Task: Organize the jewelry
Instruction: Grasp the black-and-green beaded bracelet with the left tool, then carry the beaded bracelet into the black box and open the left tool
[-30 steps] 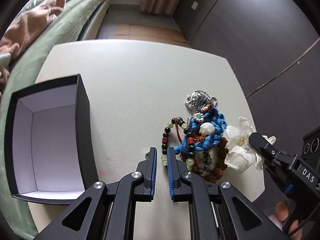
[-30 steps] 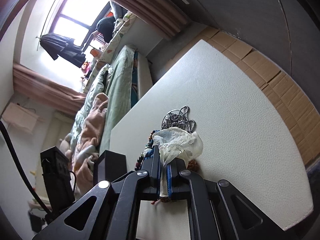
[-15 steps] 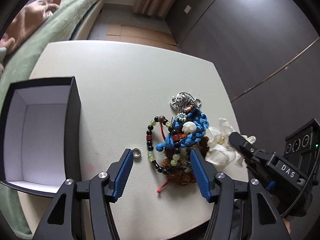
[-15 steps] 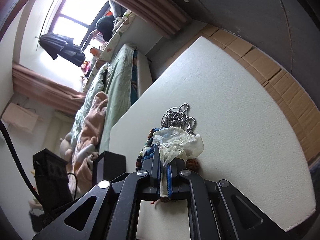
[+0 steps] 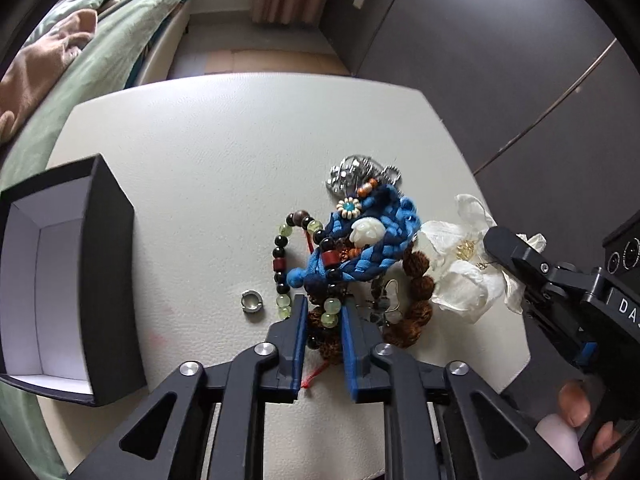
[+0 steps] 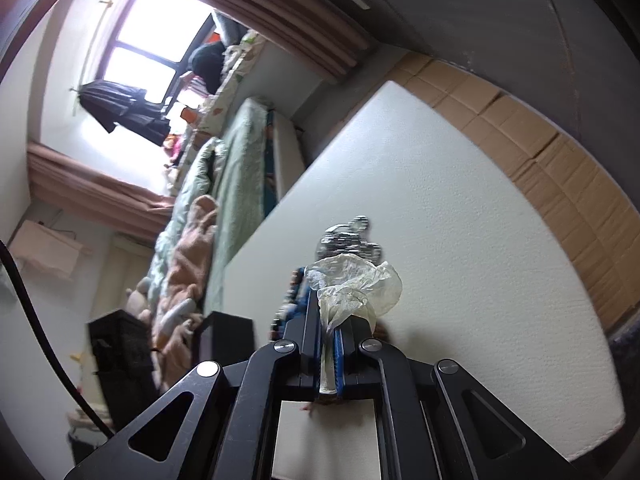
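A heap of jewelry lies on the white table (image 5: pixel 224 148): a blue braided bracelet (image 5: pixel 360 248), a green-and-black bead bracelet (image 5: pixel 282 264), brown seed beads (image 5: pixel 420 292), a silver chain (image 5: pixel 360 172) and a small silver ring (image 5: pixel 252 301) apart at the left. My left gripper (image 5: pixel 323 312) has closed on beads of the green-and-black bracelet at the heap's near edge. My right gripper (image 6: pixel 330 320) is shut on a white fabric flower (image 6: pixel 352 284), which also shows in the left wrist view (image 5: pixel 460 256) at the heap's right side.
An open black box (image 5: pixel 60 268) with a white inside stands at the table's left. A bed with green bedding (image 5: pixel 100 48) lies beyond the table's left side. Dark wall panels (image 5: pixel 480 40) stand at the right. The table's near edge is under my grippers.
My left gripper opened wide half a second ago, then moved onto the heap and closed on the bead bracelet. The right gripper kept hold of the flower and barely moved.
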### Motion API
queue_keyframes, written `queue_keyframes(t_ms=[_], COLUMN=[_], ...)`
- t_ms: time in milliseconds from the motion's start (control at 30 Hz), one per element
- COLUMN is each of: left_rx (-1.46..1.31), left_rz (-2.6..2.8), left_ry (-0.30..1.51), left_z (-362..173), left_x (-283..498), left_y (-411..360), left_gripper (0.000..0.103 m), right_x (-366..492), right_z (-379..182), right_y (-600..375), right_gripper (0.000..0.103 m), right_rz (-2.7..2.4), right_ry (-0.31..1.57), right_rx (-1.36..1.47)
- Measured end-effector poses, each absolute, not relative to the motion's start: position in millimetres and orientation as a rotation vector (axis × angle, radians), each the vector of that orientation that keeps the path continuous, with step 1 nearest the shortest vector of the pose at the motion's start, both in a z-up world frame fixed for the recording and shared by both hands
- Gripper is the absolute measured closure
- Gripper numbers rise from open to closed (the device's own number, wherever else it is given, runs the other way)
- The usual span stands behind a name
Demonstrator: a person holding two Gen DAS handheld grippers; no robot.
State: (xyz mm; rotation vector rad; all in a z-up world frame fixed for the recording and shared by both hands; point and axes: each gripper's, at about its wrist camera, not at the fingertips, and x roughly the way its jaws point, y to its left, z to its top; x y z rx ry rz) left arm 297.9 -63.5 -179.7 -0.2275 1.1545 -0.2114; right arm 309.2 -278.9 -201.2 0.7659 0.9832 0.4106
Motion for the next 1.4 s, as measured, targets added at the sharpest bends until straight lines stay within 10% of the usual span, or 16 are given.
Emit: queue_keyframes(t_ms=[1200,1333,1400], left_rx=[-0.281,-0.282,-0.287], left_rz=[-0.014,-0.007,-0.012], left_ry=[0.874,0.875,0.879], left_z=[-66.8,-68.2,-69.5], left_x=[261.3,258.5,258.3], left_y=[93.0,96.5,97.7], left_gripper=[0.095,0.095,0.095], right_x=[326.3,325.8,323.9], right_z=[-188.7,-195.6,-191.5], right_y=[-62.8,-52.3,-60.9], right_gripper=[0.096,0.026,0.022], right_rz=[0.921,0.894,0.867], right_ry=[1.004,1.041,1.006], right_rx=[0.675,0.652,0.649])
